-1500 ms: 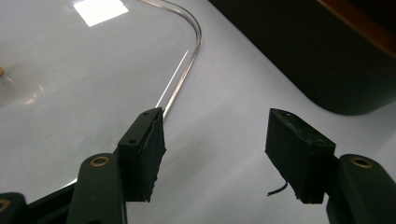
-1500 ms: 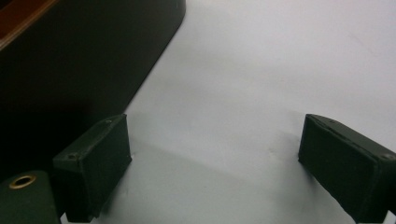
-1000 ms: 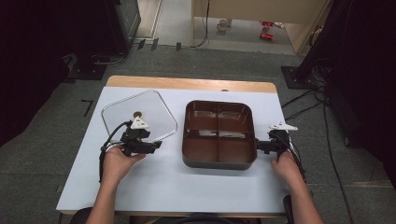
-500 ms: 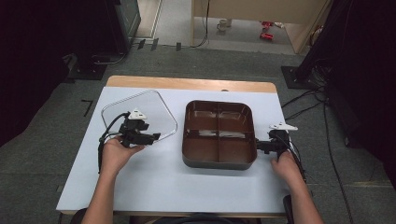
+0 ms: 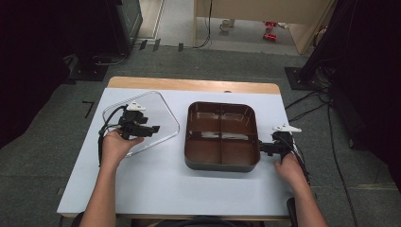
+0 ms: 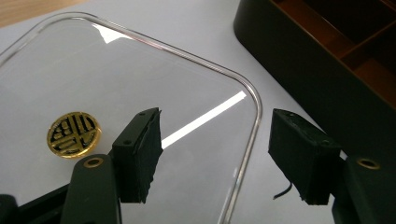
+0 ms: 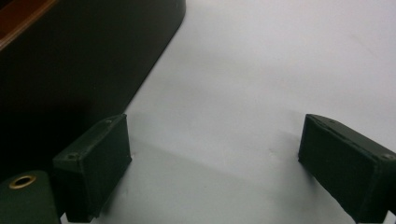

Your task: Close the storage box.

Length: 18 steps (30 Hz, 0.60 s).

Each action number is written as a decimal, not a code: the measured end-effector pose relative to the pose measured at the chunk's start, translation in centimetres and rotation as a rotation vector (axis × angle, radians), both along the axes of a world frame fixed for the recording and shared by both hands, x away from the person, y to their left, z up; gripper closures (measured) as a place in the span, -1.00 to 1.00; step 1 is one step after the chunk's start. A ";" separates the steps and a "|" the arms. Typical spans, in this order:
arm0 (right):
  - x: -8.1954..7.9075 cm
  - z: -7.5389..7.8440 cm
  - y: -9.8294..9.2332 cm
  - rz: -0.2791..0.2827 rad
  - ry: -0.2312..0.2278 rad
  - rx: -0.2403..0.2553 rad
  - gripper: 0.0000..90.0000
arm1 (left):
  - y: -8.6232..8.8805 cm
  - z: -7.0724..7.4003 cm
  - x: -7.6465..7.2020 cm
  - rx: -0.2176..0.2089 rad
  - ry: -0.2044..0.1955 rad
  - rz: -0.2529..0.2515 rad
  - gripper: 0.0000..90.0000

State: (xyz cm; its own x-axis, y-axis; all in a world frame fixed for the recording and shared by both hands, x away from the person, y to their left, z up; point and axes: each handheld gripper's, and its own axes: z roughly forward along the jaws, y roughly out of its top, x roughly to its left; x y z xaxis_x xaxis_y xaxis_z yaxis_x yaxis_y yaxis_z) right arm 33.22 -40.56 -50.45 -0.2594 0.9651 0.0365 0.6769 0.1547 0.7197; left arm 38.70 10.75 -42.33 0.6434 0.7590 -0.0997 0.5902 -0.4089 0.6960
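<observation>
Hand-held gripper (image 6: pixel 215 158) in my left hand hung released over the clear lid (image 5: pixel 142 124), its jaws apart with nothing pressed between them. The lid's rounded corner edge ran up between the two pads in the left gripper view, one pad over the clear panel near the gold emblem (image 6: pixel 74 134), the other outside the rim. To do this well, I judged I should lower until the rim sat squarely between the pads, then close gently, since thin plastic slips and flexes. That lid lay flat on the tabletop (image 5: pixel 156 189), just left of the brown divided tray (image 5: pixel 221 135). My right hand-held gripper (image 5: pixel 265 147) rested released beside the tray's right wall.
</observation>
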 end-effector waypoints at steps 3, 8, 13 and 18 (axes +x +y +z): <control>0.0 0.0 0.0 -0.001 0.001 0.001 -0.81 | 0.2 0.0 0.7 0.018 -0.011 0.003 -0.23; 0.0 0.0 0.0 0.000 0.000 0.000 -0.81 | 0.9 -0.2 1.8 0.011 -0.041 0.029 -0.21; 0.0 0.0 0.0 0.000 0.000 -0.001 -0.81 | 1.3 -0.9 2.7 0.044 -0.043 0.047 -0.21; 0.0 0.0 0.0 -0.001 0.000 -0.001 -0.81 | 2.2 -1.3 3.7 0.037 -0.042 0.082 -0.21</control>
State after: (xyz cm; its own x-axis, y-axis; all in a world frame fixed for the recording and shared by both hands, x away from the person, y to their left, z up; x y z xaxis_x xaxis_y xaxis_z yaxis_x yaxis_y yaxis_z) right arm 33.22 -40.54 -50.45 -0.2585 0.9654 0.0354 0.6768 0.1548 0.7197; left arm 42.45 12.96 -43.59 0.5822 0.8118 -0.0449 0.5935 -0.3867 0.7058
